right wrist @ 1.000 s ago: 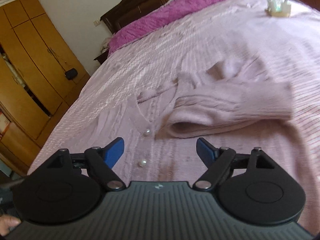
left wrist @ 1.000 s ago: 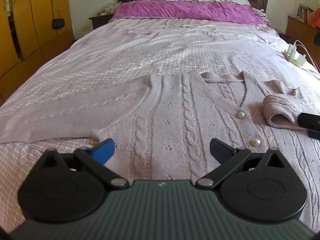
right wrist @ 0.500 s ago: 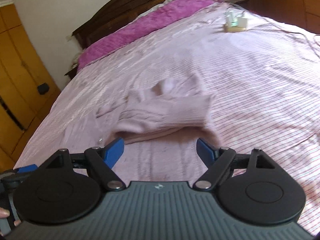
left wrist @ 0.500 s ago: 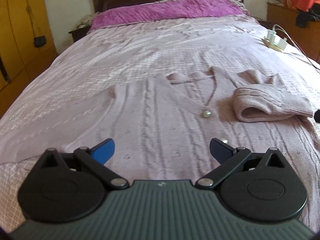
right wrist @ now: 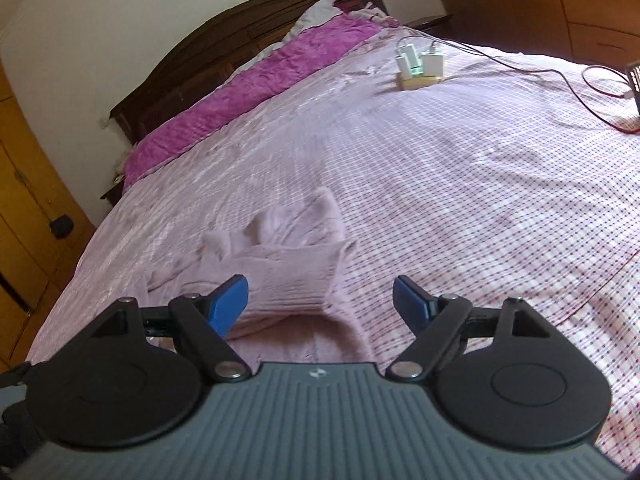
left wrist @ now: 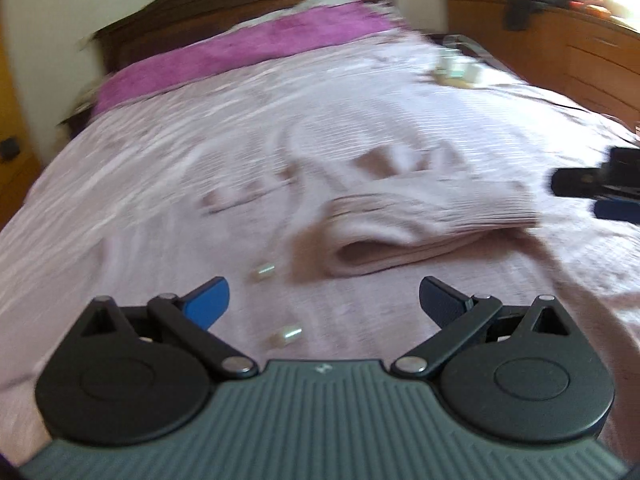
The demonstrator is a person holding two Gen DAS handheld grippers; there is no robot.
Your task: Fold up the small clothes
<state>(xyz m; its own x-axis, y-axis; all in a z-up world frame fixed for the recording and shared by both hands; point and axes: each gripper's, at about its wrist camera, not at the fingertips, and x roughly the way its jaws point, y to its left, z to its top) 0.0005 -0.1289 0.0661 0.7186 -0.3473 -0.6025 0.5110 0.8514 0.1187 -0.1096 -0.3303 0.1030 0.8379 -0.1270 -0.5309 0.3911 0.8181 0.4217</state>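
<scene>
Pink knit cardigan [left wrist: 400, 216] lies beneath both wide-spread, empty grippers, left gripper [left wrist: 322, 300] and right gripper [right wrist: 320, 300].

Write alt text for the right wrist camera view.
A pink knit cardigan with one sleeve folded over lies on a checked bedspread, just beyond the open, empty right gripper. Chargers sit farther up the bed.

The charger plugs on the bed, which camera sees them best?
The right wrist view. There the white charger plugs look sharp, standing on a small block on the bedspread with cables trailing away. In the left wrist view they are only a small blurry smear near the far edge of the bed.
</scene>
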